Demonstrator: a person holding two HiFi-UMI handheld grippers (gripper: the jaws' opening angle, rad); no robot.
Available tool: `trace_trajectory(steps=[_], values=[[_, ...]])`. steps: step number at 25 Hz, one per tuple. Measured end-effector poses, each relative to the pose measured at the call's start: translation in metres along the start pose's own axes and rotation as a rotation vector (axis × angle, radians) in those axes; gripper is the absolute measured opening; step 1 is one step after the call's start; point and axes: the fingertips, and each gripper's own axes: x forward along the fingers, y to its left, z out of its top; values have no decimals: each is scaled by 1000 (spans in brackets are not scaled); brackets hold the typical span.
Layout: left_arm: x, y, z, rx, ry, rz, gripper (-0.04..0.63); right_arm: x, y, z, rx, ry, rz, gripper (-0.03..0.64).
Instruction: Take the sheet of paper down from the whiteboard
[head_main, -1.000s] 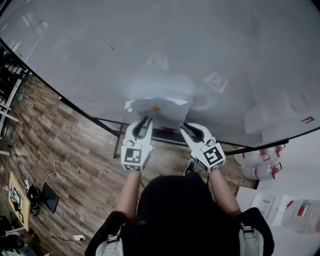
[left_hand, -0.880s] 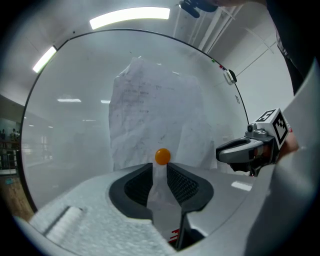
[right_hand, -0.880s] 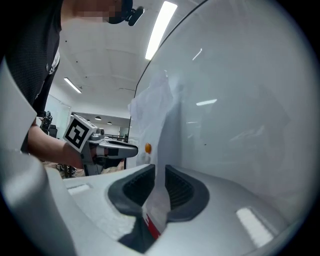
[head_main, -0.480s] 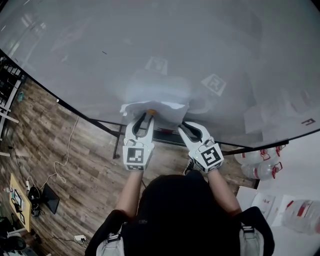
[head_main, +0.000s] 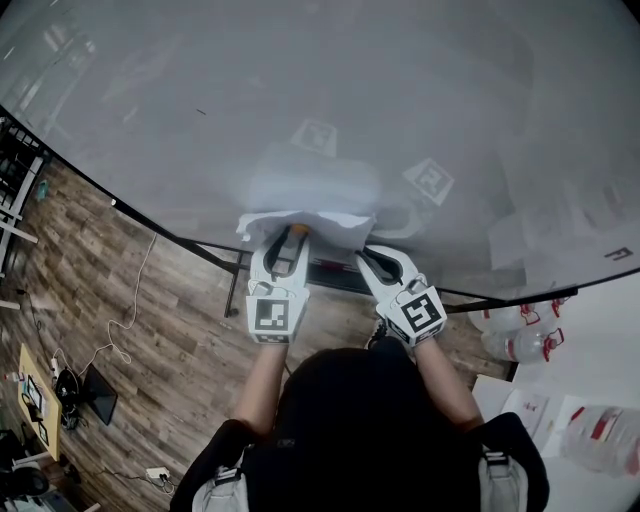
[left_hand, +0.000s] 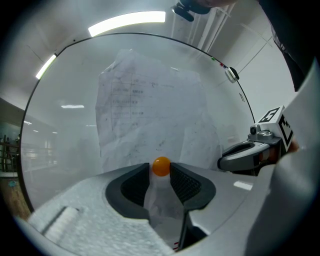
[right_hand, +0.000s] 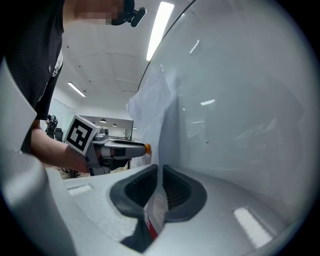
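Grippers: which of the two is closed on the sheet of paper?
The right gripper: its jaws pinch the sheet of paper. The left gripper has just been opening its jaws, with the orange magnet between them.

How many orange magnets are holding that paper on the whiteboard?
1: the orange magnet sits low on the sheet of paper, about midway across. Others may be hidden behind its crumpled folds.

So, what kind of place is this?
Probably an office or lab workroom: a large whiteboard with a sheet of paper on it, a wood-pattern floor with cables, and water bottles.
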Motion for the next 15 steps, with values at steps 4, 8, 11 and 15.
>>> trace_trajectory(steps=[4,8,11,15], values=[[0,-1,1,-10,-7,-7,141,4,2,-3,2,6,17,37],[4,-2,0,-17,-5,-8,146,6,1,-4,3,6,22,37],[6,-2,1,-14,-4,1,146,7,1,-5,3,7,25,37],[6,-2,2,-10,-3,15,146,8,2,-5,4,13,31,15]])
